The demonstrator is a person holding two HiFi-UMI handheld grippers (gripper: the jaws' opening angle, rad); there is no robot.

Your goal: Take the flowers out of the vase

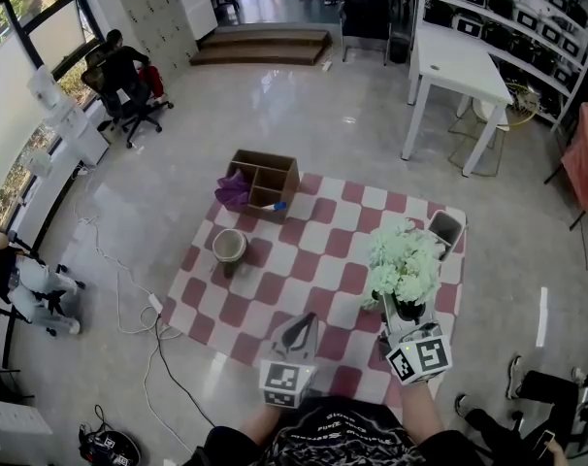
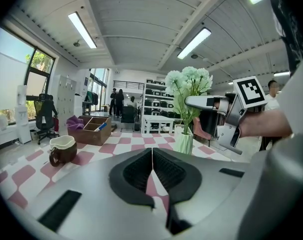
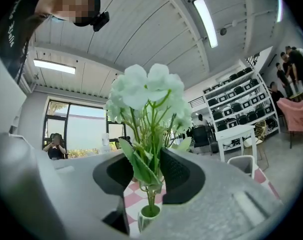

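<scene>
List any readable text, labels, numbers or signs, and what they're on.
No readable text in any view.
Left cube and right cube: black-and-white square marker patterns, no letters or digits.
Shirt: print too blurred to read.

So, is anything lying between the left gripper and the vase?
No. Only bare checkered mat lies between the left gripper and the vase; the head view shows that stretch clear, and the left gripper view agrees.

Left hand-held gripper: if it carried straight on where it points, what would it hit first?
Probably the pink-and-white checkered mat, just left of the pale green vase; depth is unclear.
</scene>
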